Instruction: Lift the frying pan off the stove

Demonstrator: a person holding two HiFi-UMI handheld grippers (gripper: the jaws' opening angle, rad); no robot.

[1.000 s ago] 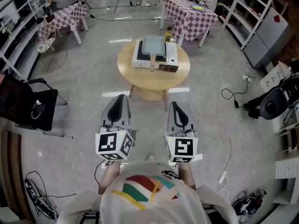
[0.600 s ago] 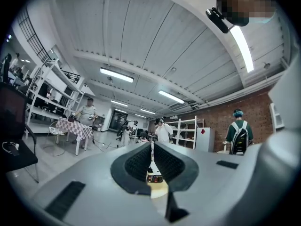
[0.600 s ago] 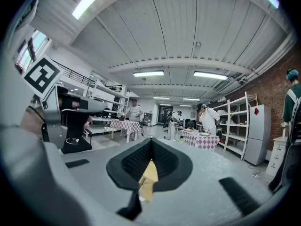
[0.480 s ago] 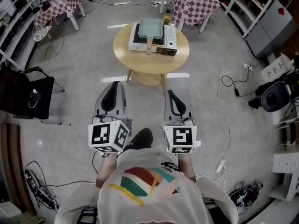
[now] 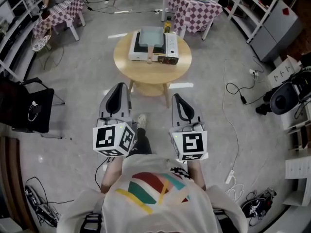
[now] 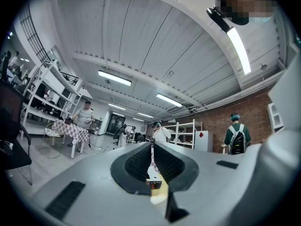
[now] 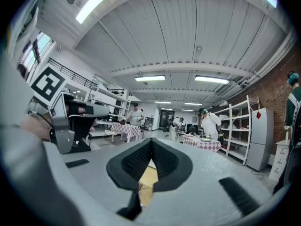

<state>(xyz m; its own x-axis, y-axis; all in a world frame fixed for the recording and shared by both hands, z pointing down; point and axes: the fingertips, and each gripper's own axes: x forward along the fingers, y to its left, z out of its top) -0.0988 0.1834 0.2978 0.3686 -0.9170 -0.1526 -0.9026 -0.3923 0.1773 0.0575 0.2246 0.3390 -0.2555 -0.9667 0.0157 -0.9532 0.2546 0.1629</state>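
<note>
A square grey-green frying pan [image 5: 150, 37] with a wooden handle [image 5: 149, 57] sits on a white portable stove [image 5: 138, 50]. The stove rests on a round wooden table [image 5: 150, 74] far ahead of me. Both grippers hang well short of the table, side by side over the floor. My left gripper [image 5: 119, 87] is shut with nothing in it, and its pads meet in the left gripper view [image 6: 152, 145]. My right gripper [image 5: 175, 97] is also shut and empty, its pads touching at the tip [image 7: 151, 140]. A sliver of the stove and table shows through each gripper's jaw notch.
A yellow bottle [image 5: 167, 24] stands behind the stove. Checked-cloth tables [image 5: 192, 8] [image 5: 58, 13] stand further back, a black chair [image 5: 29, 106] at left, cables [image 5: 233, 98] and shelving [image 5: 272, 18] at right. People [image 7: 210, 124] stand in the background.
The head view has shifted: the table now sits slightly higher and further left. A shoe has come into view on the floor between the grippers. Both grippers stay shut, side by side.
</note>
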